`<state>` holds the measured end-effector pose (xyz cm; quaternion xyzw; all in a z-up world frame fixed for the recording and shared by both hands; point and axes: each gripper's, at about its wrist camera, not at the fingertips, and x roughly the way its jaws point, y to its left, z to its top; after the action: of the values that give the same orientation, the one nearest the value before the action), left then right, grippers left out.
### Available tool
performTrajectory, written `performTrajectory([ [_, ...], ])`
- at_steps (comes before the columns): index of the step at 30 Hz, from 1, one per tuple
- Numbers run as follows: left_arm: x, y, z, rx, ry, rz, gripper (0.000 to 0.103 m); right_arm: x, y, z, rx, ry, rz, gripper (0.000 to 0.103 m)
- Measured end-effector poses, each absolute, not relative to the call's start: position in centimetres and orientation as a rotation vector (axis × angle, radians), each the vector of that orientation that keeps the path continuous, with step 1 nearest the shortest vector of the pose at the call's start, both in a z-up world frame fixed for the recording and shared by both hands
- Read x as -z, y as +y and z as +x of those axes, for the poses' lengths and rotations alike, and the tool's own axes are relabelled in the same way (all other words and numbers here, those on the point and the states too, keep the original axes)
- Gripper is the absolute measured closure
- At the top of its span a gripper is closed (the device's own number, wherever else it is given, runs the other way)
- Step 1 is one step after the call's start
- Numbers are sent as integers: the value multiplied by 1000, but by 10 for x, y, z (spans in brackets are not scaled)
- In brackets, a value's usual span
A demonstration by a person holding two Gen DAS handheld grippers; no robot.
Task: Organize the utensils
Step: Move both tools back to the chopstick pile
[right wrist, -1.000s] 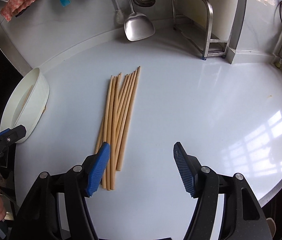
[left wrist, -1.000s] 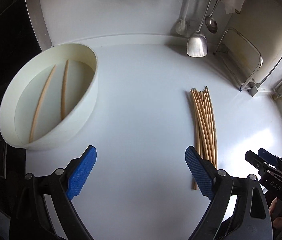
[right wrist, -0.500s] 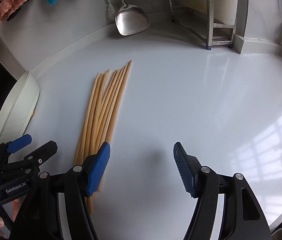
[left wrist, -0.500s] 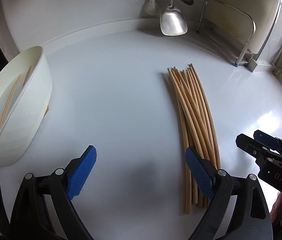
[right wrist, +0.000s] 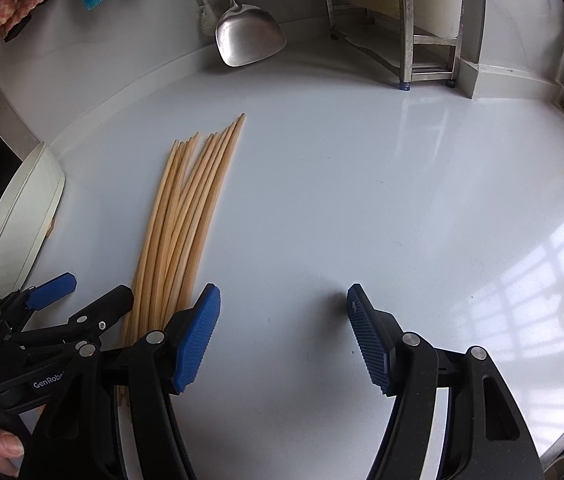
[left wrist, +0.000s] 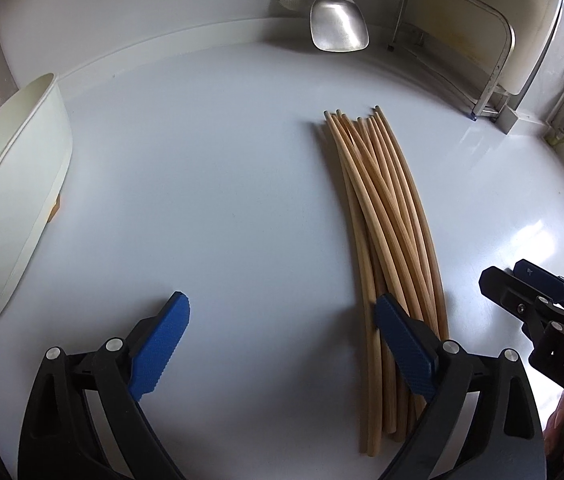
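White counter (left wrist: 222, 200) carried the chopsticks (left wrist: 382, 216) in a loose bundle, well apart from the white tub (left wrist: 22, 184) at its left edge | left gripper (left wrist: 282, 344) wide, empty, had swung from the tub until its right pad overlapped the bundle | right gripper (right wrist: 282, 340) wide, empty, just right of the bundle.

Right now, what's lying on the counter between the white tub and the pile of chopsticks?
Nothing: in the left wrist view, bare white counter runs from the white tub to the chopsticks.
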<state>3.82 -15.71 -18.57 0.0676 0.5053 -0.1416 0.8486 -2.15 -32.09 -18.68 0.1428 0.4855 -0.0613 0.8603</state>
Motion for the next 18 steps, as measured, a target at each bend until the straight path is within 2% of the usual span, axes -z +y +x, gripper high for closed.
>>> performTrajectory([
  [18, 184, -133, 45, 232, 1053, 116, 11, 190, -293, -4, 105, 1025, 217, 40],
])
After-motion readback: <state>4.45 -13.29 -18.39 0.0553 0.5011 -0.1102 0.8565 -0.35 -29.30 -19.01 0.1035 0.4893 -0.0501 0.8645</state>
